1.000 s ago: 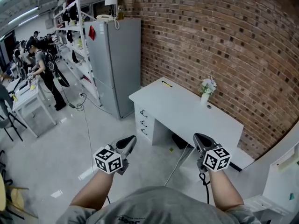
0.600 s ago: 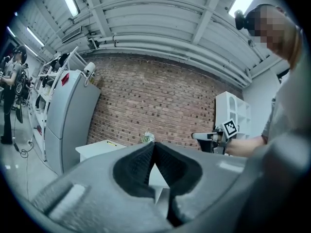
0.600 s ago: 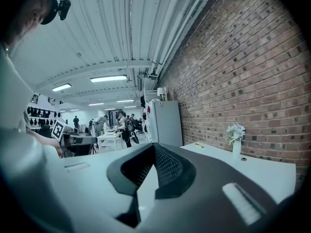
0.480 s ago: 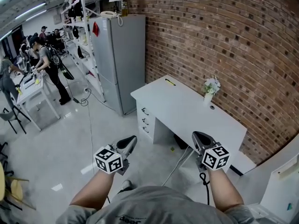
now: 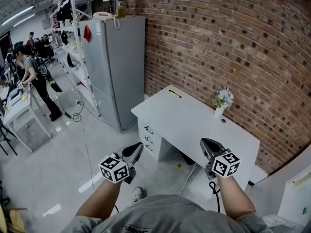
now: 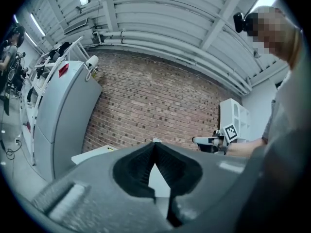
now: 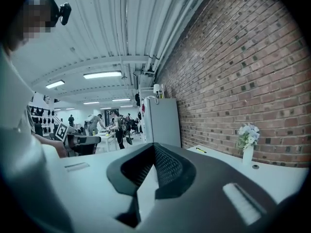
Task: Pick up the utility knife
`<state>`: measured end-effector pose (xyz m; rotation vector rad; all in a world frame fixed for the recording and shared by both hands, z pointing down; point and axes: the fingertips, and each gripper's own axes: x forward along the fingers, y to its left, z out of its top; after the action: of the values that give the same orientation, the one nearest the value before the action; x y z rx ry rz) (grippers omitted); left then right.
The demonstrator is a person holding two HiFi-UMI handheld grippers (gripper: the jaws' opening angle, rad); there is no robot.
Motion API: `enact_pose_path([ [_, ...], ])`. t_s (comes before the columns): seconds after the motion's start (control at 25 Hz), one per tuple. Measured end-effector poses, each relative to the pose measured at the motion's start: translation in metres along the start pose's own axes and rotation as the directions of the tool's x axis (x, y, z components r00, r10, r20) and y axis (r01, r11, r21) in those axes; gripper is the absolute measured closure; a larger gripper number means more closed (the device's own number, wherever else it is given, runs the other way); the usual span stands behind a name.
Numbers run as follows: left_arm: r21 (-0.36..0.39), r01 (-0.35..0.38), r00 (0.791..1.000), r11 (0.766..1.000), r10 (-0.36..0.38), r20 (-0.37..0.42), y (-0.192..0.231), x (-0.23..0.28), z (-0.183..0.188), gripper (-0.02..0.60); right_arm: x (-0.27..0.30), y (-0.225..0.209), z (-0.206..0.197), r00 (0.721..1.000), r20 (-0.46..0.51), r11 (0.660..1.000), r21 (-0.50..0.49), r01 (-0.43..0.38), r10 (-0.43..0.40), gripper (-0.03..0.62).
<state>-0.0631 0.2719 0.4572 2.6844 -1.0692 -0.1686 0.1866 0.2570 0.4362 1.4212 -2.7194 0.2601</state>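
Your left gripper (image 5: 138,146) and right gripper (image 5: 206,142) both have their fingers pressed together, holding nothing. Ahead of them stands the white worktop (image 5: 194,123). The utility knife (image 5: 174,93), probably that small yellow sliver, lies at its far corner, well beyond both. Arrive with the fingers unopened and you could shove it off the edge. Since a second ago, the worktop has drawn closer.

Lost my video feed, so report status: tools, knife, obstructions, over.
Left tool shut, empty. Right tool shut, empty. Small yellow thing, likely the knife, on desk's far corner, untouched. Flower vase stands apart by the wall.
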Motion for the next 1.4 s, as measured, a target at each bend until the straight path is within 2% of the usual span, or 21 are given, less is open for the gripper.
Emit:
enact_pose_path([
  [0.24,0.026,0.090,0.995,0.996,-0.089,-0.037,0.112,0.053,0.043,0.583,0.116,-0.013,0.042,0.998,0.053,0.999,0.005,0.041,-0.041,0.585],
  [0.4,0.029,0.128,0.990,0.991,-0.125,-0.063,0.173,0.080,0.066,0.583,0.179,-0.019,0.055,0.997,0.059,0.998,0.021,0.051,-0.052,0.585],
  [0.56,0.026,0.159,0.984,0.987,-0.156,-0.086,0.216,0.103,0.075,0.583,0.222,-0.033,0.052,0.996,0.039,0.996,0.040,0.083,-0.084,0.585],
  [0.76,0.007,0.177,0.980,0.984,-0.175,-0.096,0.247,0.136,0.076,0.583,0.251,-0.060,0.052,0.994,0.023,0.993,0.047,0.106,-0.107,0.585],
  [0.96,0.000,0.161,0.982,0.987,-0.160,-0.102,0.269,0.176,0.073,0.583,0.276,-0.098,0.047,0.995,0.019,0.994,0.059,0.094,-0.095,0.585],
  [1.16,0.008,0.124,0.987,0.992,-0.123,-0.104,0.282,0.235,0.066,0.583,0.301,-0.163,0.044,0.998,0.021,0.996,0.064,0.055,-0.057,0.585],
  [1.28,0.008,0.083,0.992,0.997,-0.082,-0.098,0.292,0.275,0.062,0.583,0.321,-0.210,0.044,0.999,0.023,0.997,0.078,0.024,-0.026,0.585],
  [1.4,-0.022,0.022,0.996,1.000,-0.024,-0.087,0.307,0.318,0.058,0.583,0.344,-0.257,0.045,1.000,0.012,0.997,0.075,-0.011,0.010,0.585],
])
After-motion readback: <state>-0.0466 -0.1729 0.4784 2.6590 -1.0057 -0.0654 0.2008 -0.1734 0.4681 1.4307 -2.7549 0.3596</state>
